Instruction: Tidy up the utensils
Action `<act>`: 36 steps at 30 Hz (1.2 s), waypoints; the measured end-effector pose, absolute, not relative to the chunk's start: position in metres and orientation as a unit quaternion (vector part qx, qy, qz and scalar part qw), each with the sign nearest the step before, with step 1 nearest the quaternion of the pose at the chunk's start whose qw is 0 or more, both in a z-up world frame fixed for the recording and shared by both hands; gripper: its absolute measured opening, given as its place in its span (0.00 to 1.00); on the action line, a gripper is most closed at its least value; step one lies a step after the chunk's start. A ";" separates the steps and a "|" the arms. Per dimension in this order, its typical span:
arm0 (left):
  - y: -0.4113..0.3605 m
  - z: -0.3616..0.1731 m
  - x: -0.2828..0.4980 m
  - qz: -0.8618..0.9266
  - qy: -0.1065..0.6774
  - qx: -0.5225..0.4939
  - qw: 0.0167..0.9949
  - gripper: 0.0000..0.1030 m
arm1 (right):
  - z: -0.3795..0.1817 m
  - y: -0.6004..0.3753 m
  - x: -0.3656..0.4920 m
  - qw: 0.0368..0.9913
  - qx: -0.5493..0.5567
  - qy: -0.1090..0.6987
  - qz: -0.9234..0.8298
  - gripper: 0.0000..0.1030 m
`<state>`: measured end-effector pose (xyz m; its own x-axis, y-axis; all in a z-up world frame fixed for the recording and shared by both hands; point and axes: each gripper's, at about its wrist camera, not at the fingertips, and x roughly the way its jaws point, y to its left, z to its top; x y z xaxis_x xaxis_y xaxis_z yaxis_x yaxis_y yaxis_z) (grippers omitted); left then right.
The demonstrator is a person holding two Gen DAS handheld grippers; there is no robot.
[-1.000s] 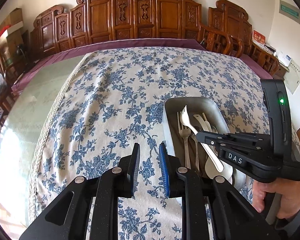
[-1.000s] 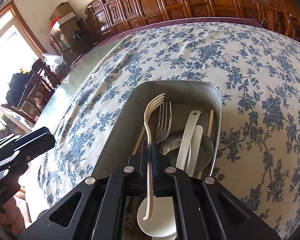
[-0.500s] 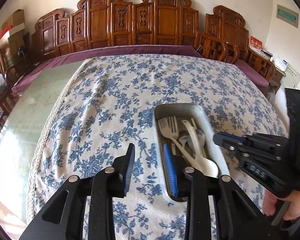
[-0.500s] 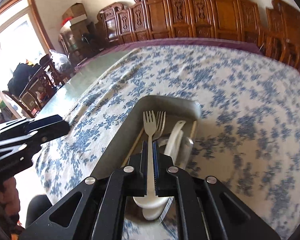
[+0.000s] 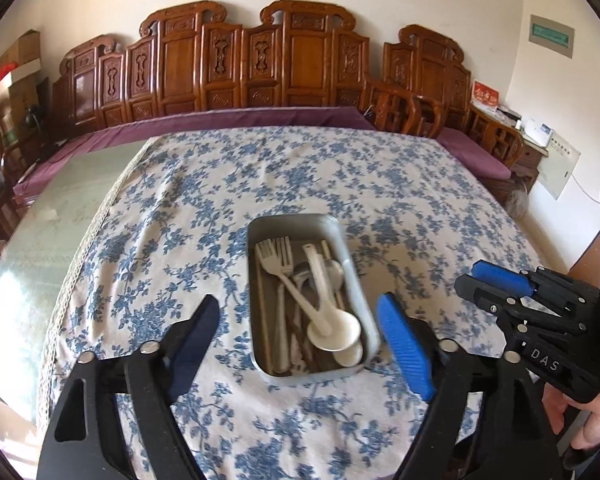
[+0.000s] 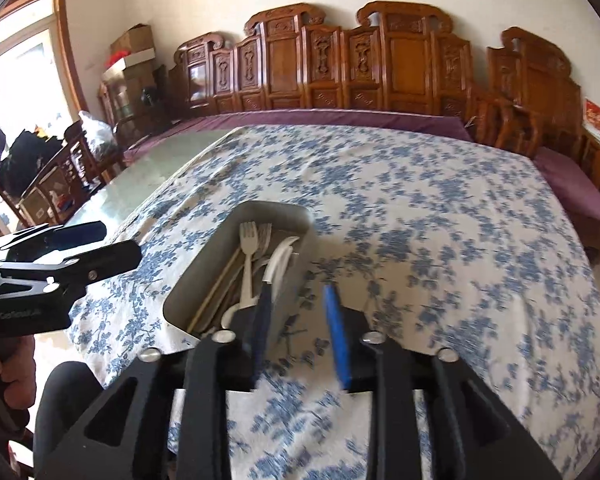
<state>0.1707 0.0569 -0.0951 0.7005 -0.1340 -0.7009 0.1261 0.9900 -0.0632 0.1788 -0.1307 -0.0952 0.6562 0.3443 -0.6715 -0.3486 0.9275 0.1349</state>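
Both hand-held grippers now hover with nothing between their fingers: the right gripper (image 6: 300, 332), which half a second ago pinched a cream plastic fork (image 5: 278, 270), has spread its jaws and drawn back, and the left gripper (image 5: 300, 332) has opened wider too. That fork now lies inside the grey rectangular metal tray (image 5: 256, 280), which sits near the front edge of the blue-flowered tablecloth (image 5: 300, 168), alongside a metal fork (image 5: 286, 254), white plastic spoons (image 5: 334, 330) and chopsticks (image 5: 262, 312). No loose utensil shows on the cloth, so the organizing looks essentially complete.
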 end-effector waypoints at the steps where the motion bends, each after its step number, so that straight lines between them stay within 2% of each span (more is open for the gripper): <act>1: 0.053 -0.092 0.167 -0.073 0.376 -0.004 0.924 0.80 | -0.093 -0.135 0.176 0.912 -0.001 0.365 0.187 0.49; 3: 0.045 -0.086 0.159 -0.074 0.368 0.000 0.927 0.83 | -0.088 -0.146 0.167 0.918 0.002 0.357 0.175 0.63; 7: 0.027 -0.073 0.147 -0.077 0.355 0.014 0.931 0.90 | -0.078 -0.165 0.151 0.928 0.001 0.340 0.154 0.78; 9: 0.020 -0.069 0.141 -0.077 0.354 0.020 0.932 0.92 | -0.072 -0.173 0.144 0.933 0.003 0.331 0.142 0.90; 12: 0.009 -0.063 0.134 -0.076 0.352 0.025 0.932 0.92 | -0.062 -0.185 0.135 0.940 0.006 0.318 0.125 0.96; 21: -0.008 -0.042 0.117 -0.070 0.337 0.021 0.939 0.92 | -0.024 -0.213 0.112 0.954 0.018 0.280 0.109 0.97; 36: -0.005 0.018 0.081 -0.058 0.251 0.012 0.966 0.92 | 0.036 -0.210 0.071 0.974 0.002 0.200 0.102 0.97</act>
